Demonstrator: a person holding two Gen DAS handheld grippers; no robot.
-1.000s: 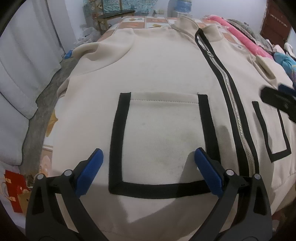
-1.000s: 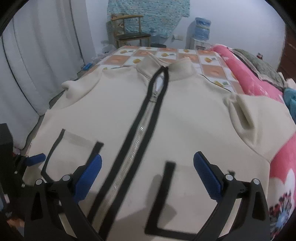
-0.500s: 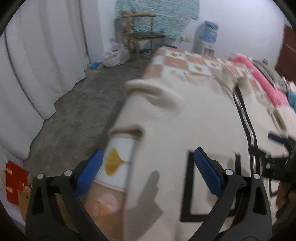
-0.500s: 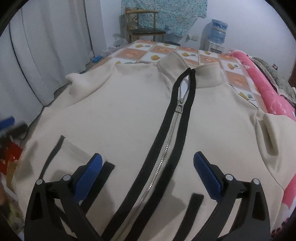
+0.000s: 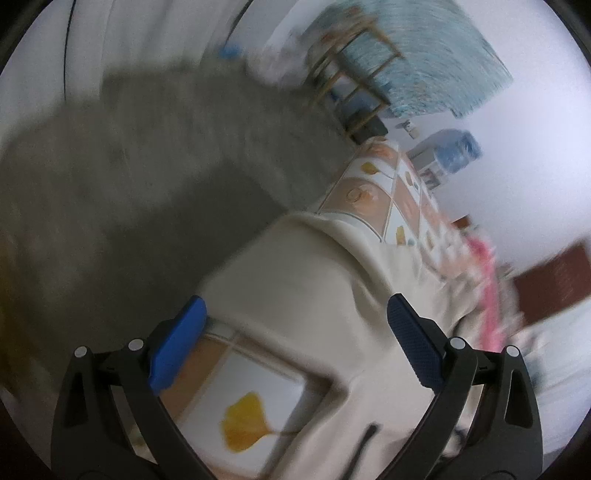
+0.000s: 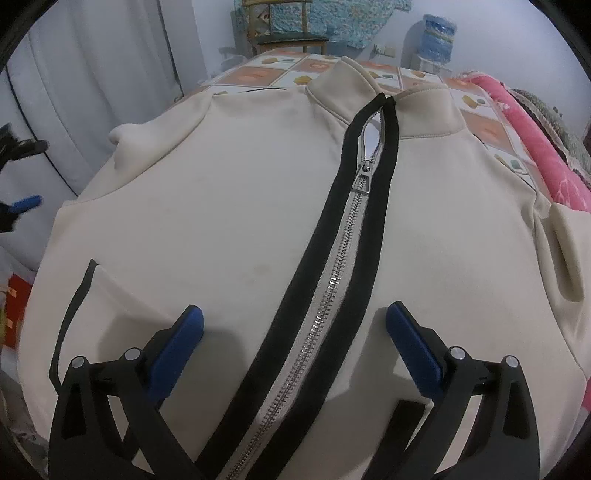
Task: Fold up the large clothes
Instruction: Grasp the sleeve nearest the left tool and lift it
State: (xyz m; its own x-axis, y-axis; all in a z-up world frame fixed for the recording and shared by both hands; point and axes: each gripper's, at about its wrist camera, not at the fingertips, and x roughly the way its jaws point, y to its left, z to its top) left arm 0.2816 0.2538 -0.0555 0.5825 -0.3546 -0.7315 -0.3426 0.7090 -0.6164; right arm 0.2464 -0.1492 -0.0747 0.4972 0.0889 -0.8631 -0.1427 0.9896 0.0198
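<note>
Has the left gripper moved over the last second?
Yes. The left gripper has swung off the jacket's front pocket toward its left edge, over the bedspread and floor. Jaws open.

One cream zip-up jacket (image 6: pixel 229 206) lies spread across one bed (image 6: pixel 258 75), with one metal zipper (image 6: pixel 332 280) running down its middle and one zipper pull (image 6: pixel 364 181) near the collar. Two black-trimmed pockets show at the lower frame: one at lower left (image 6: pixel 110 295), one at lower right (image 6: pixel 410 413). Two grippers appear: the right gripper (image 6: pixel 294 325) and the left gripper (image 5: pixel 295 325). At the top stand one wooden chair (image 6: pixel 284 33) and one blue water bottle (image 6: pixel 437 31). One pink blanket (image 6: pixel 543 129) lies at right.
</note>
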